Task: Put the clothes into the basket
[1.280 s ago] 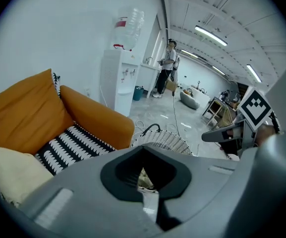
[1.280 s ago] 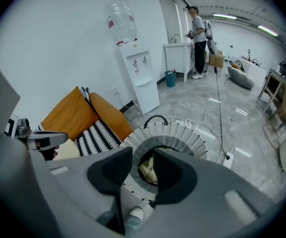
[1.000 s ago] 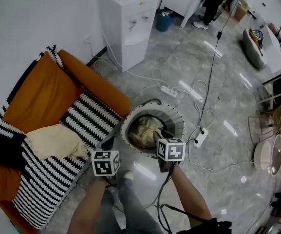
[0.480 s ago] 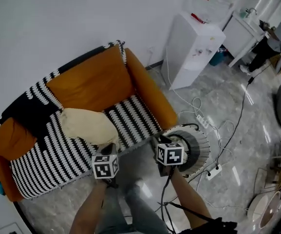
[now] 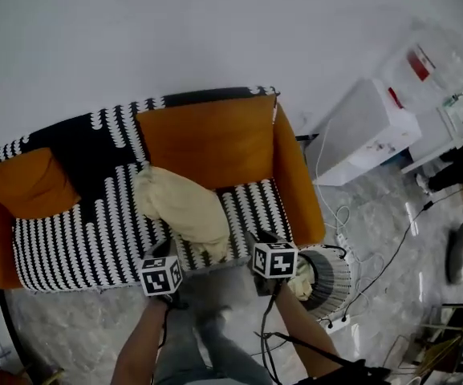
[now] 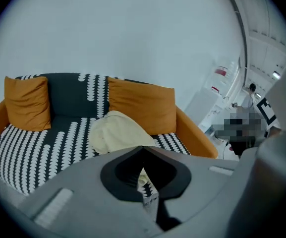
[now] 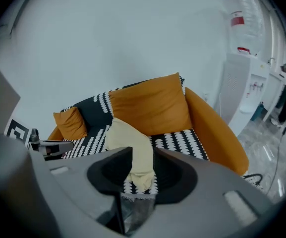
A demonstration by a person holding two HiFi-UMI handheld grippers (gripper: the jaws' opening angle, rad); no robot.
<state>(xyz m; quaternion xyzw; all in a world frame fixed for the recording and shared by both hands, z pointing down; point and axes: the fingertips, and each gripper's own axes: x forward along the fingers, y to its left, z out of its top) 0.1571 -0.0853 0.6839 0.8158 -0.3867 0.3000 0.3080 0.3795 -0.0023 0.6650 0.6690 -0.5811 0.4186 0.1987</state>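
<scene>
In the head view a cream cloth (image 5: 184, 208) lies crumpled on the seat of the sofa (image 5: 71, 239), in the middle of the frame. Its lower end hangs over the front edge of the seat. The basket (image 5: 339, 273) stands on the floor at the lower right, just beside the sofa arm. Its left part is covered by the marker cube of the right claw (image 7: 142, 153), so only a small piece of the cream clothes (image 5: 302, 277) inside it shows.

The right claw is released. Its jaws stand apart with nothing between them, and the cloth appears through the gap, farther away on the seat. The left claw (image 6: 143, 150) is clenched and empty. Its tips meet, and only a thin slit lower down lets a strip of cloth and seat pattern show. Both claws are near the front of the sofa and apart from the cloth.

Two orange cushions, a large one (image 5: 207, 139) and a small one (image 5: 26, 183), lean on the sofa back. A white water dispenser (image 5: 367, 131) stands at the upper right, with its top blurred. Cables (image 5: 351, 239) on the floor are too thin to follow. Of the person only the forearms and legs enter at the bottom edge.
</scene>
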